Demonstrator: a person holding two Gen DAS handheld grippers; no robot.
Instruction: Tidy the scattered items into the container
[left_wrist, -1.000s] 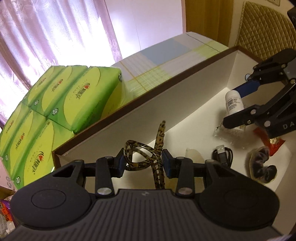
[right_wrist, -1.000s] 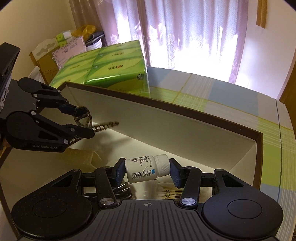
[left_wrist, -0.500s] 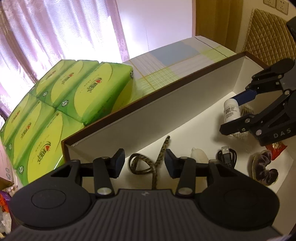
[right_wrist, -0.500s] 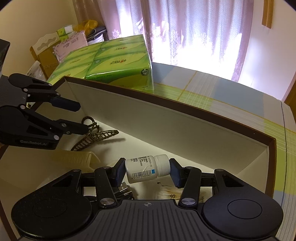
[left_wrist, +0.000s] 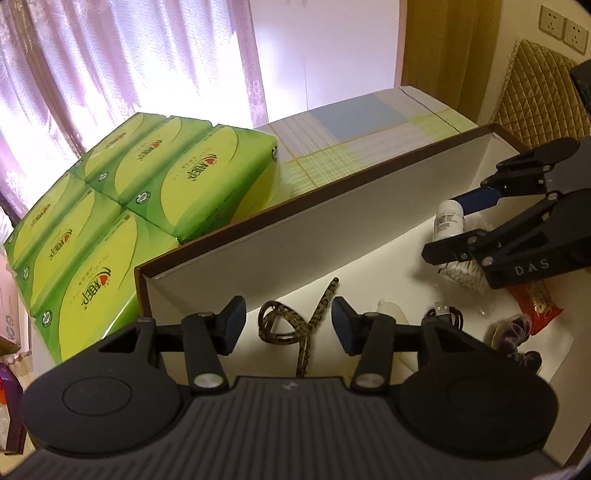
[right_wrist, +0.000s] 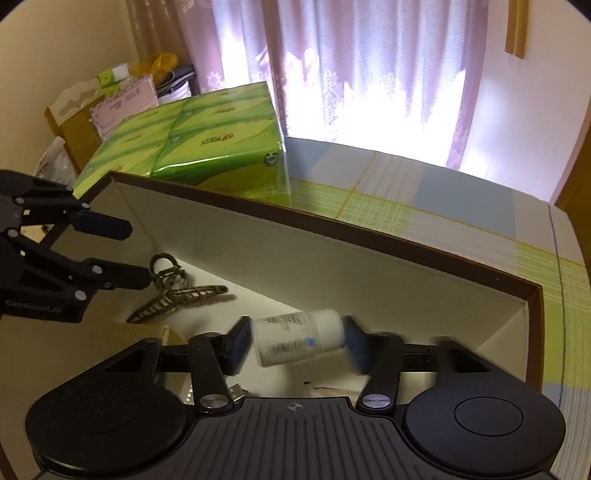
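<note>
Lying on the floor of the container (left_wrist: 332, 225), the patterned strap (left_wrist: 295, 325) sits just ahead of the left claw (left_wrist: 288, 325) and below it, its loop between the two pads and its straight tail running away toward the far wall. The left jaws are opening and no pad presses on the strap, so it is released. Half a second ago the pads stood closer together around the same loop; a second ago they pinched it and it hung clear of the floor.

Further right along the box floor lie a coiled cable (left_wrist: 443, 314), a dark scrunchie (left_wrist: 517, 339) and a red packet (left_wrist: 539, 302), all nearer the right claw than the left.

At the right claw (right_wrist: 295, 341), the white bottle (right_wrist: 299, 339) lies crosswise, its long axis running pad to pad with the cap toward the right pad. These jaws are opening as well: a gap shows on the bottle's left side, the right pad is blurred with motion, and the bottle tilts and smears as if dropping, so I read it as let go over the container. In both earlier frames it sat square and sharp, clamped end to end.

My judgement is that both items are now delivered, and the coming move turns on each claw backing straight out without dragging the strap or knocking the bottle.
</note>
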